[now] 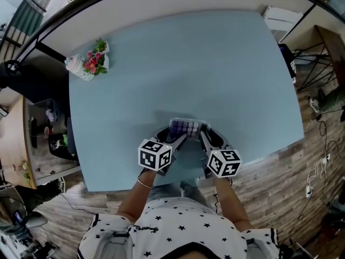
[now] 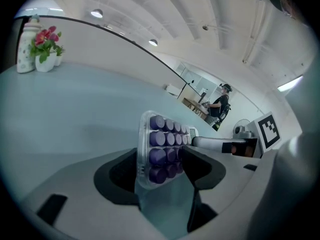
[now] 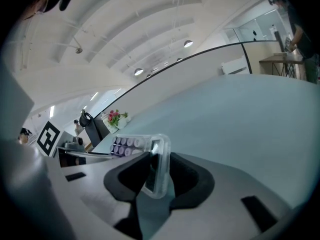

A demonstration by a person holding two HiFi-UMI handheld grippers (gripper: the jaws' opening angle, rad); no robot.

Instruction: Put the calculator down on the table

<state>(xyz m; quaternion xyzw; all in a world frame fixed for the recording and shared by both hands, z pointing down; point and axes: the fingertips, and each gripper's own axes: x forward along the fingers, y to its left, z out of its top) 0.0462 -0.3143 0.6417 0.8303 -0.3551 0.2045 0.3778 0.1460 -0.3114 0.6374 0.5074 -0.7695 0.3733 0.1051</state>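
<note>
Head view: calculator (image 1: 187,127) sits between 2 grippers close to the table's (image 1: 215,63) near edge, keys up; whether it touches the top, cannot tell. Left gripper (image 1: 179,138) clamps the key end, fingers (image 2: 117,173) pressed on it; right gripper (image 1: 203,137) sits slack round the display end, fingers (image 3: 192,176) showing a thin gap, so released by my reading. Step: set-down, likely near its finish. Next: lower it flat, loosen the left, back both off without dragging it. Table pale blue, with 1 flower pot (image 1: 90,63) at the far left corner; wood floor (image 1: 280,198) beyond.

Calculator (image 1: 187,127) between left tongs (image 1: 179,138) and right tongs (image 1: 204,137), flowers (image 1: 92,62) at table's (image 1: 215,63) far-left corner.
</note>
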